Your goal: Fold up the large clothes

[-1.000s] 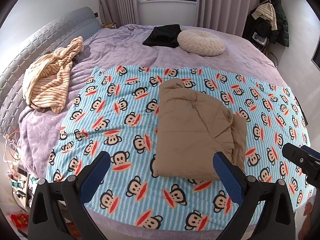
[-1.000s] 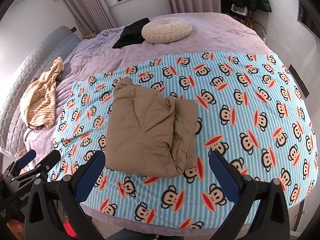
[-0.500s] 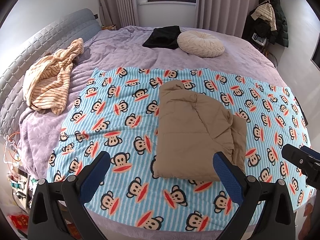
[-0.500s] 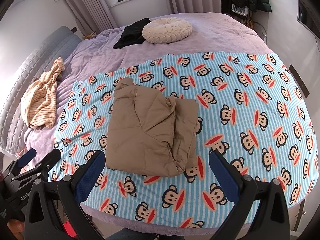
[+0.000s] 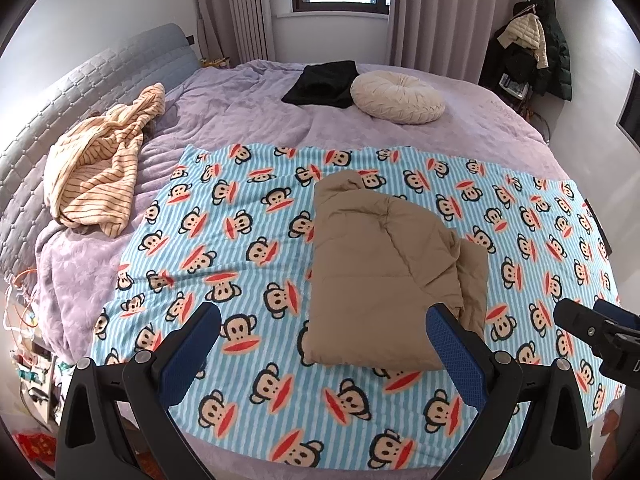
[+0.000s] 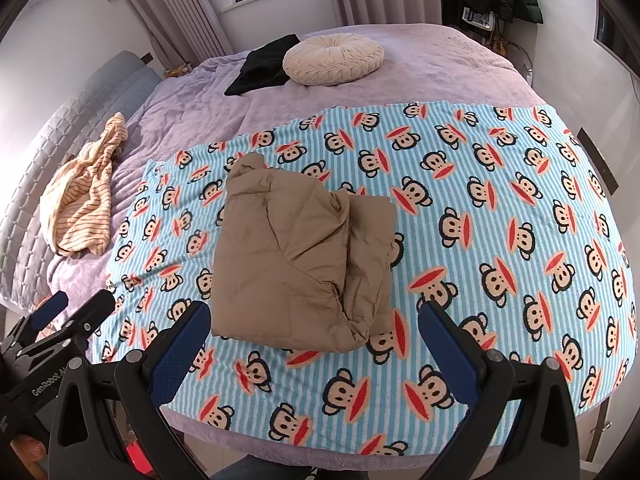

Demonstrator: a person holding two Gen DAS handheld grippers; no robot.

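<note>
While nothing on the bed has shifted in the last second, the folded tan padded garment [image 5: 384, 280] lies untouched on the monkey-print blue striped blanket [image 5: 240, 240], both tongs, left gripper [image 5: 320, 348] and right gripper [image 6: 316, 340], spread empty just short of its near edge, suggesting folding is finished.

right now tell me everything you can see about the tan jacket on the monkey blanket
The tan jacket is a plain khaki, puffy, quilted-looking garment folded into a rough rectangle. A narrower layer sticks out from under the top fold along its right side, and one corner bunches up at the far end. It lies flat near the middle of the blue striped monkey blanket, resting on it alone. Both the left gripper and the right gripper are open and hover short of its near edge, not touching it.
</note>
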